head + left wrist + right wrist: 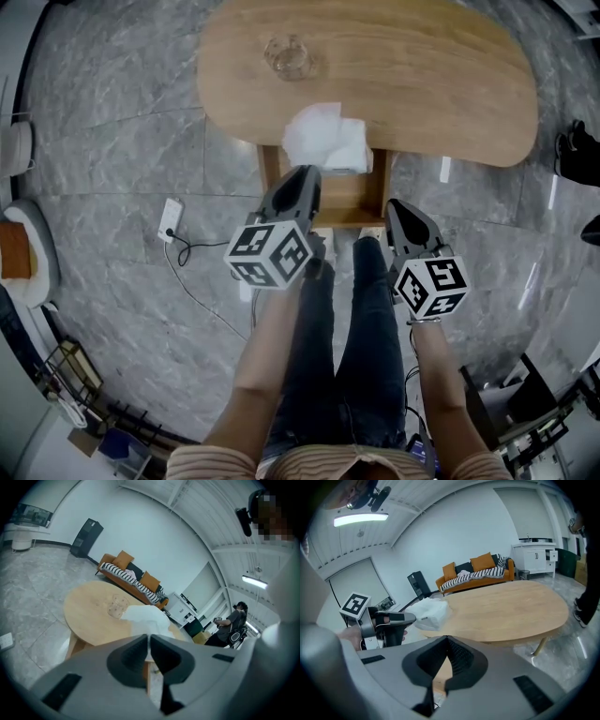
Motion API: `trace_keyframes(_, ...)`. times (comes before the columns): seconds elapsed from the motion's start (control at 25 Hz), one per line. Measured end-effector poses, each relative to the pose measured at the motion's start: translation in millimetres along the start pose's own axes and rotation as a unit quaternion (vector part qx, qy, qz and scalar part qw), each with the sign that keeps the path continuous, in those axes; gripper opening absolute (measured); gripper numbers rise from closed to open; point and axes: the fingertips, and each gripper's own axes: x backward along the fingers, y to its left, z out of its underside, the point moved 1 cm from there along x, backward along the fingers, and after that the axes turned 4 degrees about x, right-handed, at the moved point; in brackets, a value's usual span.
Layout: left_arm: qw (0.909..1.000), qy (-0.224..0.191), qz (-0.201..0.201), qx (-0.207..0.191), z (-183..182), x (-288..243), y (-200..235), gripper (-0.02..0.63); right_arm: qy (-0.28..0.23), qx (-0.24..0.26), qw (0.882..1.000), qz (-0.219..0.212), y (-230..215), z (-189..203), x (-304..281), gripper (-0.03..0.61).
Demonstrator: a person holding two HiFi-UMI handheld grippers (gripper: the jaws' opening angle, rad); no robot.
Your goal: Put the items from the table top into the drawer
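Observation:
A soft white packet (326,141) lies on the near edge of the oval wooden table (422,84), and a clear glass dish (291,58) stands farther back on the left. Under that edge a wooden drawer-like box (330,195) shows between the legs. My left gripper (304,172) hovers just short of the packet, jaws shut and empty. My right gripper (393,205) is beside it, lower right, also shut and empty. The left gripper view has the packet (146,617) and dish (117,605) ahead of the closed tips (148,637). The right gripper view shows the packet (429,611) and the left gripper (389,620).
My legs (342,356) stand close before the table. A white power strip (170,219) with a cable lies on the marble floor to the left. Dark shoes (574,155) sit at the right. An orange sofa (133,576), a white cabinet (534,557) and a seated person (230,623) are beyond the table.

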Motion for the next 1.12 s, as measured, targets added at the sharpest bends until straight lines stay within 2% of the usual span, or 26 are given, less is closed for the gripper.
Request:
trace_keyframes(0.24, 0.9997, 0.016, -0.015, 0.013, 34.3, 25.6, 18.3, 0.029, 0.014, -0.004, 1.000, 0.010, 10.4, 29.9, 16.2, 0.008)
trace_keyframes(0.48, 0.9991, 0.021, -0.032, 0.017, 68.3, 28.7, 27.0, 0.029, 0.017, -0.015, 1.000, 0.018, 6.2, 52.3, 28.6, 0.008)
trace_keyframes(0.84, 0.9981, 0.033, -0.052, -0.007, 129.4, 19.8, 25.0, 0.029, 0.021, -0.026, 0.999, 0.020, -6.3, 101.7, 60.3, 0.008)
trace_keyframes(1.12, 0.9971, 0.035, -0.067, 0.008, 179.6, 0.3, 33.1, 0.029, 0.039, -0.030, 0.999, 0.007, -8.4, 152.0, 77.3, 0.008)
